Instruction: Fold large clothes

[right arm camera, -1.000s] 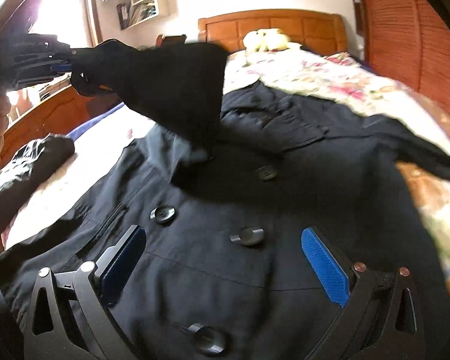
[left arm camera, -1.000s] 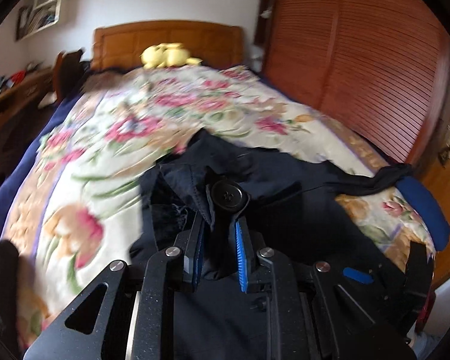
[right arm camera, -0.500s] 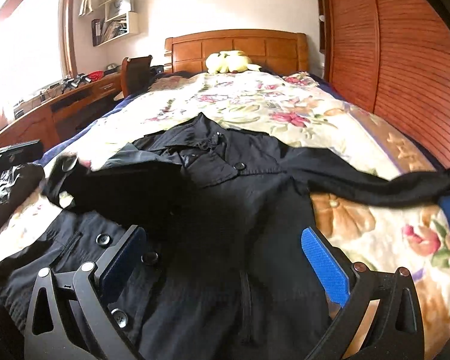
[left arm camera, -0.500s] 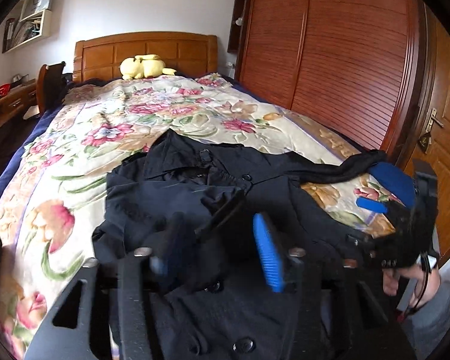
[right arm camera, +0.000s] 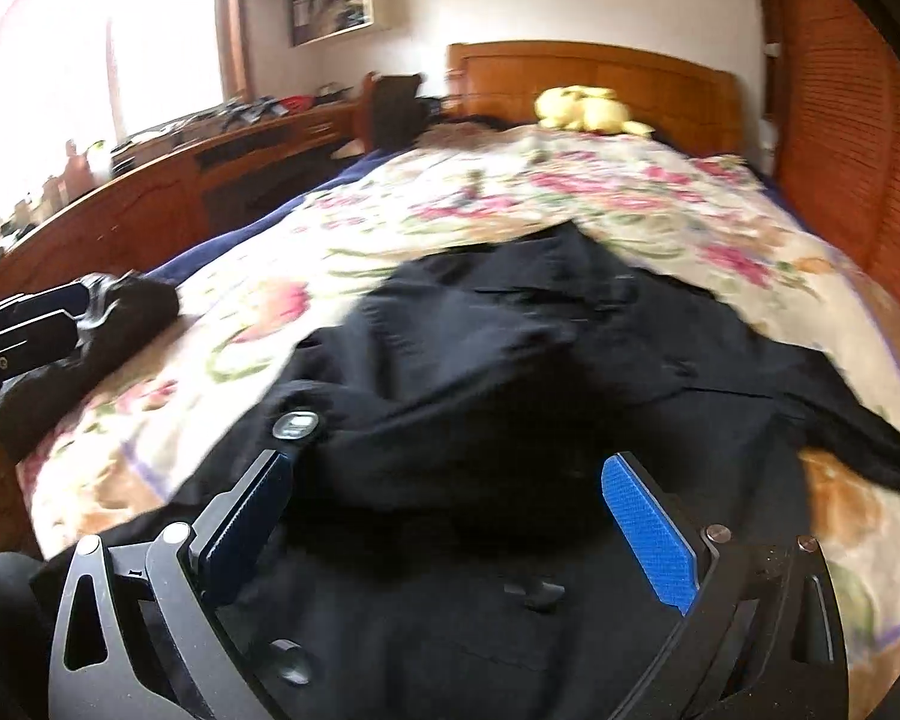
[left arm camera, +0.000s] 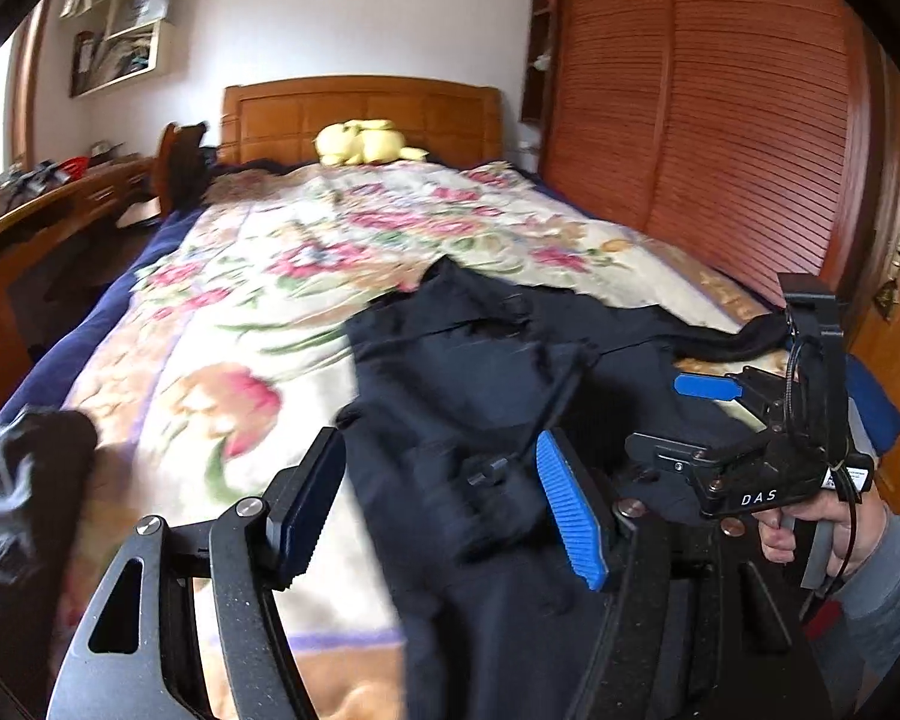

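A large black buttoned coat [left arm camera: 486, 384] lies spread on the floral bed cover [left arm camera: 282, 276], its left sleeve folded across the chest. It also fills the right wrist view [right arm camera: 510, 372]. My left gripper [left arm camera: 444, 510] is open and empty, held above the coat's left edge. My right gripper [right arm camera: 450, 516] is open and empty over the coat's front; it also shows in the left wrist view [left arm camera: 750, 420], held by a hand. One sleeve [right arm camera: 870, 444] trails off to the right.
A second dark garment [left arm camera: 12, 480] lies at the bed's near left corner. A yellow plush toy [left arm camera: 363, 141] sits by the wooden headboard. A wooden wardrobe [left arm camera: 720, 120] stands to the right of the bed, a cluttered desk [right arm camera: 150, 180] to the left.
My left gripper let go of the coat's sleeve, opened, and drew back to the left. The sleeve now lies folded over the coat. My right gripper stayed open and shifted left.
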